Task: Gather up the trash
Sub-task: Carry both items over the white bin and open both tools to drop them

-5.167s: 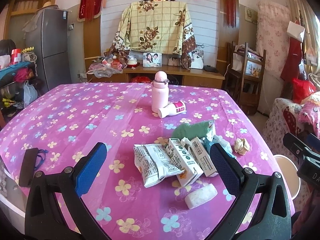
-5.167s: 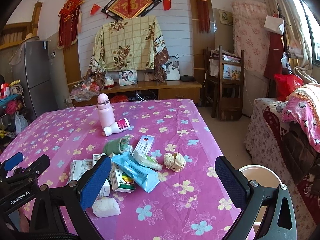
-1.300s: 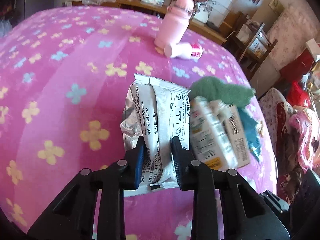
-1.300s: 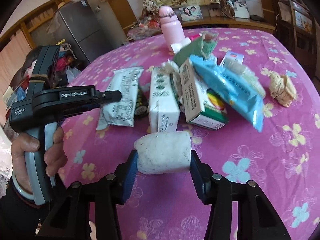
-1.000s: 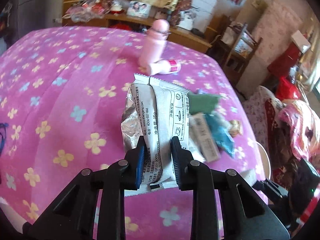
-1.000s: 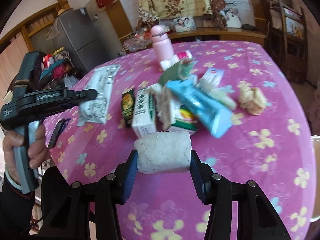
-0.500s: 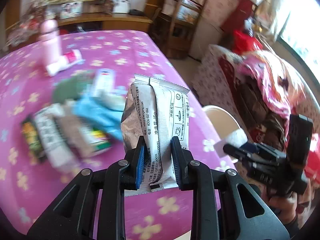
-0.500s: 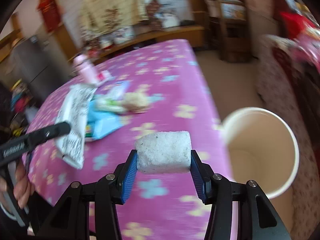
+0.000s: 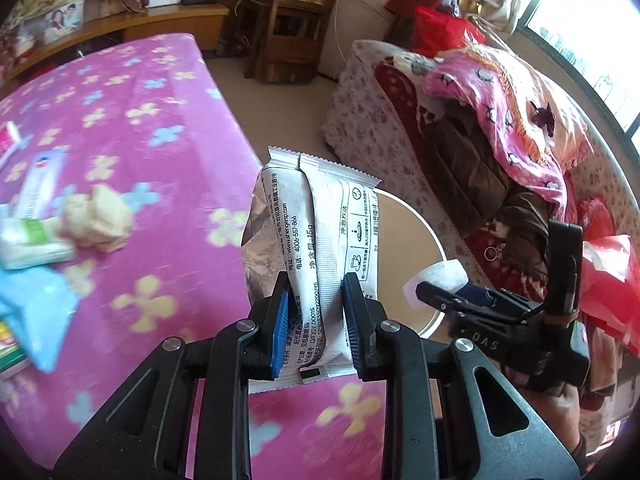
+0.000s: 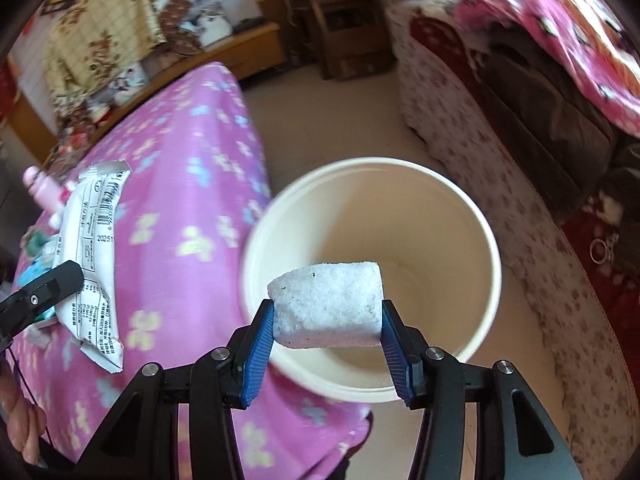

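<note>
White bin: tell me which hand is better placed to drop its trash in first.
Right. The right gripper holds the white foam chunk over the open white bin. The left gripper holds the silver packet over the table edge, beside the bin, so it probably needs more travel.

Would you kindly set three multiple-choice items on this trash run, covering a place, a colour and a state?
1. The white foam block hangs over: A the bin, B the sofa, C the tablecloth.
2. The bin is: A blue, B cream, C black.
3. The left claw is: A open and bare, B shut on the silver sachet, C shut on a bottle.

Answers: 1 A, the bin's mouth lies behind the block; 2 B, its rim and walls are cream; 3 B, the sachet stands between the pads.
</note>
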`<state>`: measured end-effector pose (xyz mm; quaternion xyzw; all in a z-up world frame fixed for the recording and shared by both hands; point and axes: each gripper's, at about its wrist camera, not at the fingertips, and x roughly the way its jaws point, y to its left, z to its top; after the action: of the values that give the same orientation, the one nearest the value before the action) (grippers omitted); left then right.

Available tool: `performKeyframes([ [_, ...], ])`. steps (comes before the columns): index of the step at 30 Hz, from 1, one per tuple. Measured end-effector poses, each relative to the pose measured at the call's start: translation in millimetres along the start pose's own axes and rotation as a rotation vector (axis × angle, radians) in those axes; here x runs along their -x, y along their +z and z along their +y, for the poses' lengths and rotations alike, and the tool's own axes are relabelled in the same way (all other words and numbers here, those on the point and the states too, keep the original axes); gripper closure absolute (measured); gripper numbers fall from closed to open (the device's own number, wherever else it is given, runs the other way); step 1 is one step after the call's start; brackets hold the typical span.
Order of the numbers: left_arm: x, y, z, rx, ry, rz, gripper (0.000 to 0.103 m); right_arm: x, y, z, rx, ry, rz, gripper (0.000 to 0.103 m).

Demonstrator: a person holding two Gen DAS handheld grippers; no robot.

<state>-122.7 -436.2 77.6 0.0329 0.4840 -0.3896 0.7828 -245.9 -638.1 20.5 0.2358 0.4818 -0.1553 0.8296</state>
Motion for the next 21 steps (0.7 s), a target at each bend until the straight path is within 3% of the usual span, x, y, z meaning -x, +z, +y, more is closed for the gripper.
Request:
performKeyframes([
  [4,-22.0,5.7,-12.7,0.017,-0.039,0.009,0.077,-10.3,1.4,-12.6,-0.022,-0.035,0.010,0.047],
  [6,-25.5,6.4,-18.3,0.017,-0.064,-0.008,0.070,-14.3,1.3,-16.3,-0.030,-0.053,0.012,0.045],
  [8,-27.9,6.1,-22.4,0.013,-0.069,-0.019,0.051,-16.5,0.2,-19.4,-0.041,-0.051,0.019,0.044],
  [12,-28.0,4.6,-23.7,0.003,-0.069,-0.031,0.050,-18.7,-2.1,-21.0,-0.047,-0.050,0.019,0.039],
  [21,-10.7,-1.6,-7.8,0.011,-0.013,-0.051,0.050,-10.6,-4.1,-11.4,-0.052,-0.029,-0.004,0.039],
])
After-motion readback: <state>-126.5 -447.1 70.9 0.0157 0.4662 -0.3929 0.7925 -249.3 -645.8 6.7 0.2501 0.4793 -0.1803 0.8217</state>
